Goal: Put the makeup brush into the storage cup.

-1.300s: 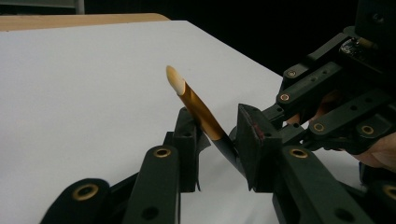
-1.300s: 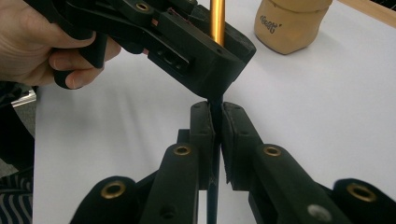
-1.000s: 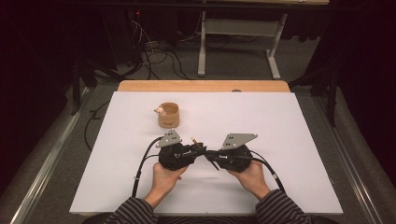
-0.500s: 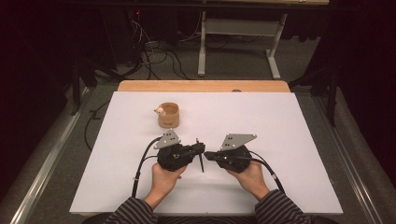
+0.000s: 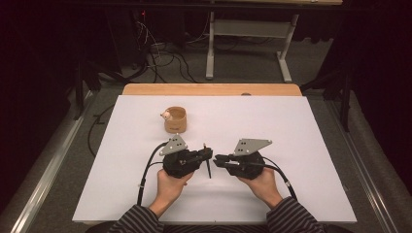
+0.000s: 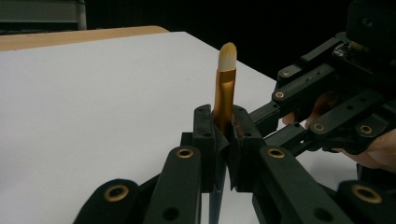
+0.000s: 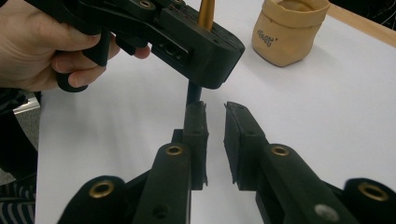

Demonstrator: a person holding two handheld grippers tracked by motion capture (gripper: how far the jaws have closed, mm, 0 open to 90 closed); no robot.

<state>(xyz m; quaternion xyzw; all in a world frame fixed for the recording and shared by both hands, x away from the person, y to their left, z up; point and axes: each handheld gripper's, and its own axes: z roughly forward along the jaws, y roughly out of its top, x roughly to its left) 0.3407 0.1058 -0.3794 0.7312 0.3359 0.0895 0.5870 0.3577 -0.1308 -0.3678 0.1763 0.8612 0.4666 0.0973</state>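
Left gripper (image 6: 223, 154) jaws clamp a gold-ferruled, dark-handled makeup brush (image 6: 225, 91) upright. Right gripper (image 7: 215, 140) jaws parted, empty, just beside the handle, above white desk (image 5: 291, 131).

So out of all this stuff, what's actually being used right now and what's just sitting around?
In use:
- brush, clamped upright in the left gripper
- right gripper, jaws apart, close beside the brush handle
- tan cup, probably the brush's holder

Just lying about:
- floor cables
- metal table frame behind
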